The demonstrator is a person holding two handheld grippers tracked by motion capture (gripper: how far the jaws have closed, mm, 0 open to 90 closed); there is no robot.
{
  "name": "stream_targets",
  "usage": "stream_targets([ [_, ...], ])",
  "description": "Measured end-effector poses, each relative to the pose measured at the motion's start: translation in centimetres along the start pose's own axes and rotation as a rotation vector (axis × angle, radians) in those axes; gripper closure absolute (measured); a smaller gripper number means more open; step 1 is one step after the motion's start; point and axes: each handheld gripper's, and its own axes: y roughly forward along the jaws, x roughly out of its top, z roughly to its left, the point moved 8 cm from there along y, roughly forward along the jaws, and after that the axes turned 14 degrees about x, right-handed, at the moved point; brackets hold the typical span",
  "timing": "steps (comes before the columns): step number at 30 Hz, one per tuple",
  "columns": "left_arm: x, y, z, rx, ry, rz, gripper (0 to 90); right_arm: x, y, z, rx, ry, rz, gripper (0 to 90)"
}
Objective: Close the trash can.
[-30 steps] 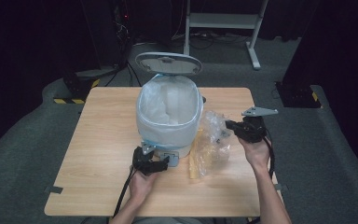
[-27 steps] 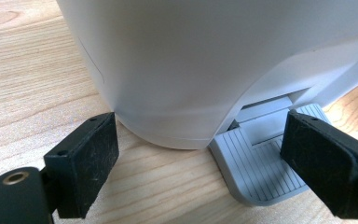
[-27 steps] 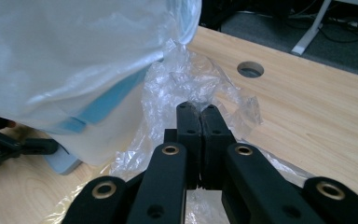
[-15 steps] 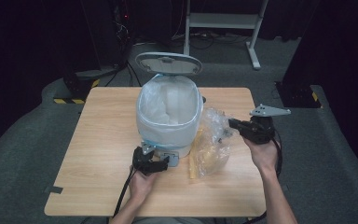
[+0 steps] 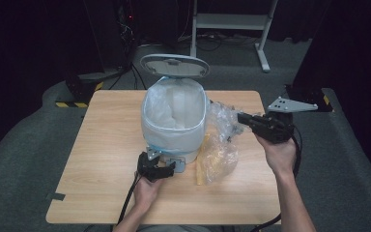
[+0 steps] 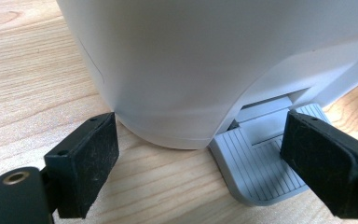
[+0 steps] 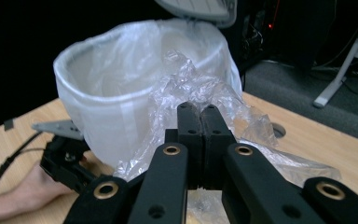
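The right gripper (image 5: 244, 118) has gone up since a moment ago, and the clear plastic bag (image 5: 220, 140) pinched between its shut jaws has gone up with it. The top of the bag is now lifted high, while the bottom, with the yellow food (image 5: 208, 162) inside, still touches the counter (image 5: 101, 145) just below and to the side of that gripper. The bag hangs right beside the white bin (image 5: 174, 121) — its lid (image 5: 174, 65) is up and a liner is folded over the rim. So it looks like the bag is on its way into the bin, but it is not over the rim yet.

The left gripper (image 5: 157, 166) has stayed put. Its jaws are spread wide at the foot of the bin, and one rests on the grey pedal (image 6: 261, 163) — likely pressing it to keep the lid up.

The counter is pale wood. The room around it is dark, with a grey floor, cables, and a white stand (image 5: 232, 24) far behind the bin.
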Motion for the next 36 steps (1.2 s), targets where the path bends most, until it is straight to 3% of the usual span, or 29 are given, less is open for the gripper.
stream_targets([
  [7,0.0,0.0,0.0,0.000,0.000,0.000,11.6,1.9,0.1,0.7,0.000,-0.035,-0.017,89.0],
  [18,0.0,0.0,0.0,0.000,-0.001,0.000,11.6,4.2,1.0,1.4,0.053,-0.047,-0.057,89.0],
  [36,0.0,0.0,0.0,0.000,0.000,0.000,11.6,7.4,4.9,2.6,0.118,-0.081,-0.057,89.0],
])
